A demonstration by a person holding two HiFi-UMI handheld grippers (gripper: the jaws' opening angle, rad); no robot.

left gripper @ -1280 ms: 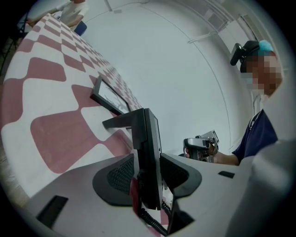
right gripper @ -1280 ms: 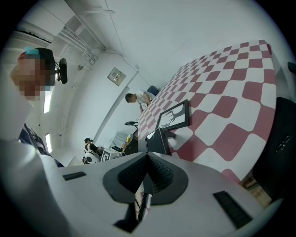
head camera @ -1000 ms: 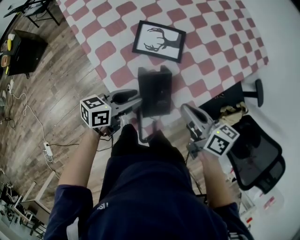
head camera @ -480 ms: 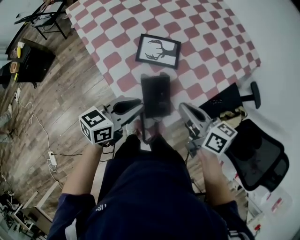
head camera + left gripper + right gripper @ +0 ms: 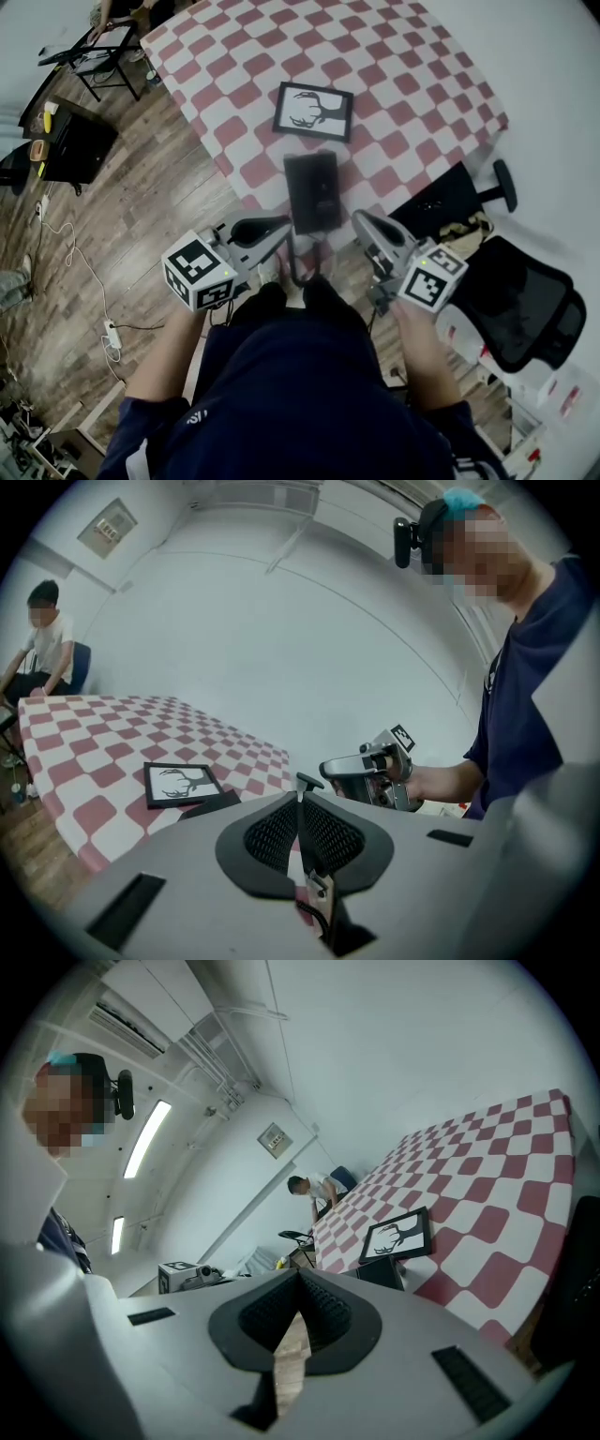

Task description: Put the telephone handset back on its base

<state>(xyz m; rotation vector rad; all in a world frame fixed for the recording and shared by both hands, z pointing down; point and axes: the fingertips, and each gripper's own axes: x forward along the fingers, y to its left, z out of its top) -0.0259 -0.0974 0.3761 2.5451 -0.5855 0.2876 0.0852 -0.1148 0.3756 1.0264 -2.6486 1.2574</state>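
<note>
**A:** Checking surroundings: what lies near the telephone (image 5: 312,192)?

**B:** It sits at the near edge of the checkered table (image 5: 412,84), with a framed antler picture (image 5: 314,111) just beyond. An office chair (image 5: 525,305) stands to the right. Handset and base cannot be told apart.

**A:** Jaws?

**B:** Left gripper (image 5: 298,799): closing, almost together, with a thin dark cord (image 5: 317,902) in the slit. Right gripper (image 5: 299,1274): together, empty. The left gripper view adds a seated person (image 5: 42,639).

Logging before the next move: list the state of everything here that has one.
left claw: closing, pads almost meeting, nothing pinched; a cord shows through the rear gap.
right claw: shut, empty.
telephone: flat at the table edge; handset seating unclear.
telephone cord: looping off the edge.
framed deer picture: lying flat, face up.
</note>
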